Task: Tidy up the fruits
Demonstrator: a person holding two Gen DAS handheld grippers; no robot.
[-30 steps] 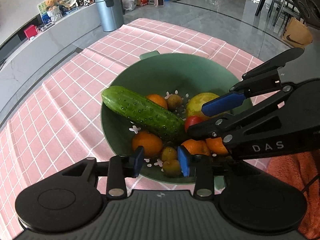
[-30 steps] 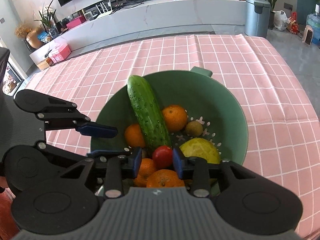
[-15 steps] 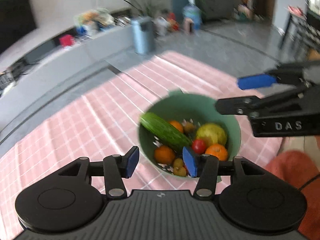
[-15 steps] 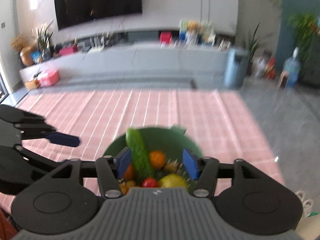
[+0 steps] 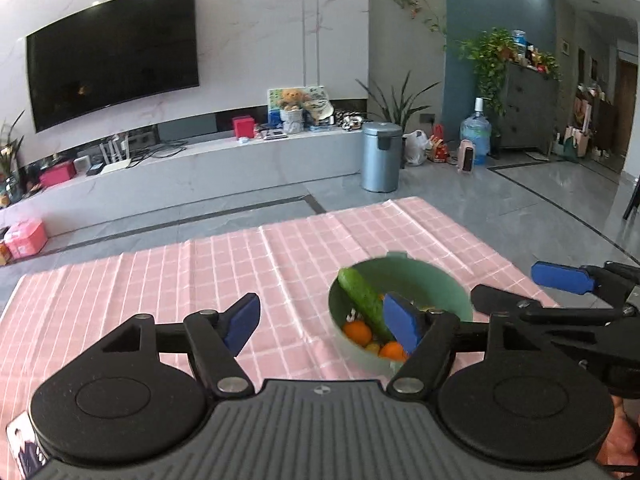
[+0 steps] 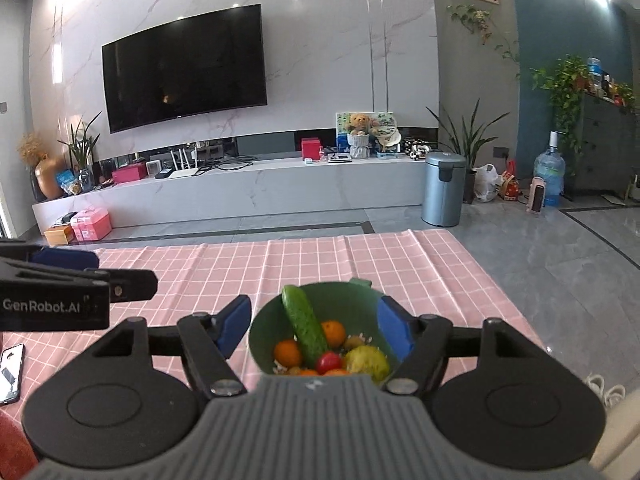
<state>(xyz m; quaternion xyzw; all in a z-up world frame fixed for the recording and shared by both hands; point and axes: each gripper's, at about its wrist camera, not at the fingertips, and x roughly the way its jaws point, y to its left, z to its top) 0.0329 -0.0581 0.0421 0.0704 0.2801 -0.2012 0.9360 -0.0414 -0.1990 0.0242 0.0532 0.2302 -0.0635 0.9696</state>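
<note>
Two grippers, both held above the table, nothing in either.

- Left gripper [image 5: 322,322]: jaws spread wide, empty. Sits left of the bowl; its right pad overlaps the bowl's near rim in view, contact unclear.
- Right gripper [image 6: 314,326]: jaws spread wide, empty, framing the bowl from behind and above.
- Bowl [image 6: 360,294]: green colander type w/ a tab handle at far rim, on pink checked cloth [image 6: 240,268], toward the cloth's right half. All the produce is inside it.
- Cucumber [image 6: 304,326]: only long item. Long axis runs roughly near-to-far; far end is propped up on the far-left rim, pointing toward the TV wall, near end buried among the round fruit. Tilted, not flat.
- Oranges [image 6: 333,332], approx 4 visible; red tomato [image 6: 329,361]; yellow-green fruit [image 6: 368,361]; small brownish fruits, type unclear.
- Phone [image 6: 9,372] at cloth's left edge.

Risks as I judge them:
- Cucumber lies over the pile, so pulling a fruit from under it may roll it off the rim.
- Grabbing it near one end means it swings; grip mid-length, across the axis.
- Tomato is soft, may bruise if squeezed hard.
- Bowl looks light; a sideways knock could slide it on the cloth.
</note>
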